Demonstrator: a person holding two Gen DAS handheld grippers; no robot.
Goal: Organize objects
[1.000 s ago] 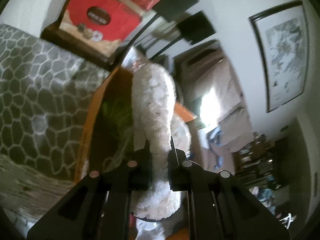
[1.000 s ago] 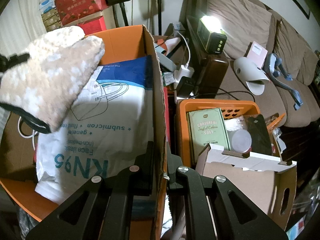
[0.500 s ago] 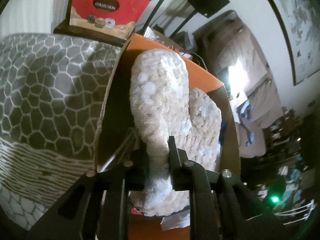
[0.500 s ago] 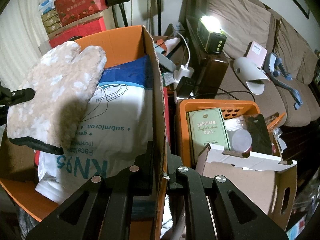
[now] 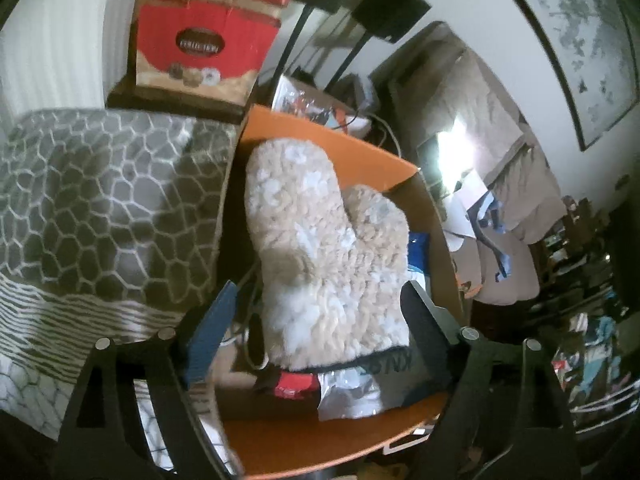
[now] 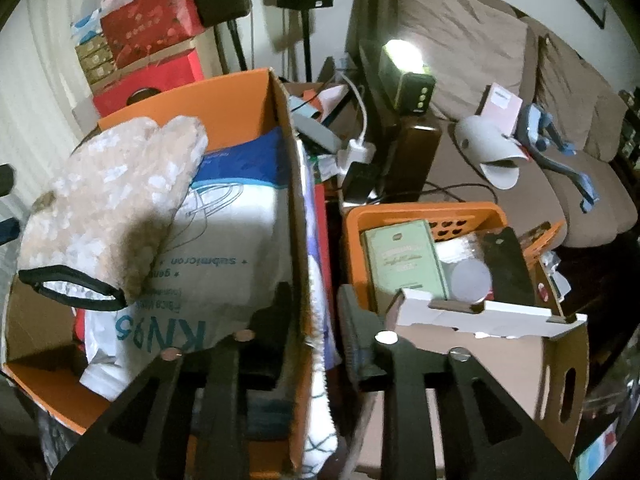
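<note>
A fluffy beige oven mitt [image 5: 320, 248] lies on a white KN95 mask bag [image 6: 224, 248] inside the orange cardboard box [image 5: 320, 444]. My left gripper [image 5: 320, 292] hovers over the mitt's cuff. Its jaws are opening wide, and neither pad touches the mitt. In the right wrist view the mitt [image 6: 112, 200] rests at the box's left side, black-trimmed cuff toward me. My right gripper [image 6: 315, 294] straddles the right wall of the box [image 6: 298, 220]. Its jaws are opening, with the wall between them and a gap at the right finger.
An orange plastic basket [image 6: 424, 210] holding a green box [image 6: 404, 260] stands right of the cardboard box, with a white-edged carton [image 6: 480, 344] in front. A brown sofa [image 6: 480, 60] is behind. A grey patterned blanket [image 5: 100, 200] and red boxes [image 5: 200, 48] lie to the left.
My left jaws went from shut on the mitt to wide open, and the mitt dropped flat onto the bag. The right jaws have loosened off the box wall.
</note>
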